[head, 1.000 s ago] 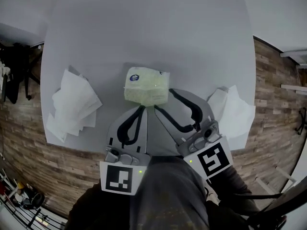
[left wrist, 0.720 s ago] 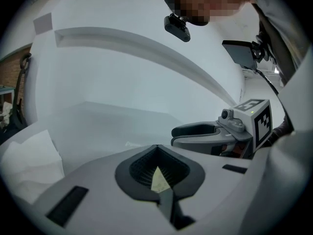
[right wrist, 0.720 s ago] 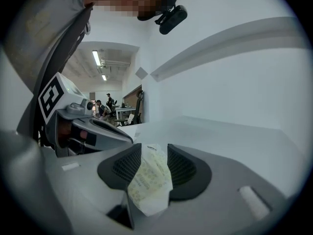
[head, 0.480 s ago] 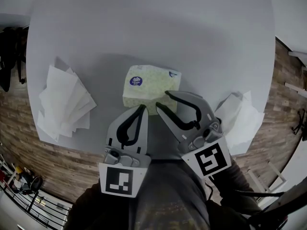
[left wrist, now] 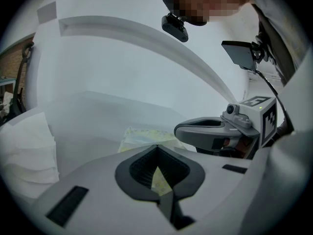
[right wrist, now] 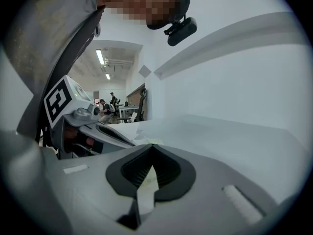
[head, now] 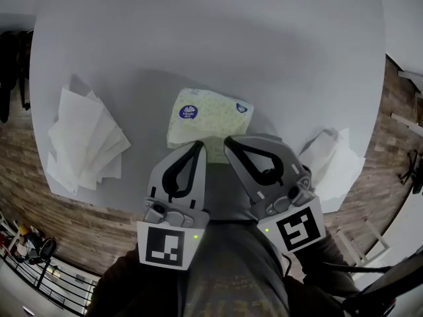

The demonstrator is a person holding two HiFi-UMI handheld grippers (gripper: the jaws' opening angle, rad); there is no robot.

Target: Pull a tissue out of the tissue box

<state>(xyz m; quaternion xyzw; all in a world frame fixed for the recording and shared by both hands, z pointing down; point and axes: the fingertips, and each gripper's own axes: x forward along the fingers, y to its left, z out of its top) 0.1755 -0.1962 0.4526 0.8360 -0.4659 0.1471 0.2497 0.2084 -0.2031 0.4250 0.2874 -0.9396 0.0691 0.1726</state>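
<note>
One tissue box point(head: 210, 116) toward the worktop point(head: 198, 32) near edge; left pile point(head: 82, 140), right pile point(head: 337, 164) of tissues at its side edges; left claw point(head: 198, 145) closed, empty; right claw point(head: 228, 139) just closed on one tissue point(right wrist: 145, 195)

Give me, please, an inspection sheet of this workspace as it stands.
Surface: round pale grey table.
Job's things: tissue pack lying flat mid-table; white tissue between the right jaws.
Clutter: left tissue pile and right tissue pile, loose sheets near the edges.
Grippers: left gripper shut, empty, tips at the pack's near edge; right gripper's jaws have just closed on the tissue.
Cables: black lead beside the person.
Surroundings: wood-pattern floor.
</note>
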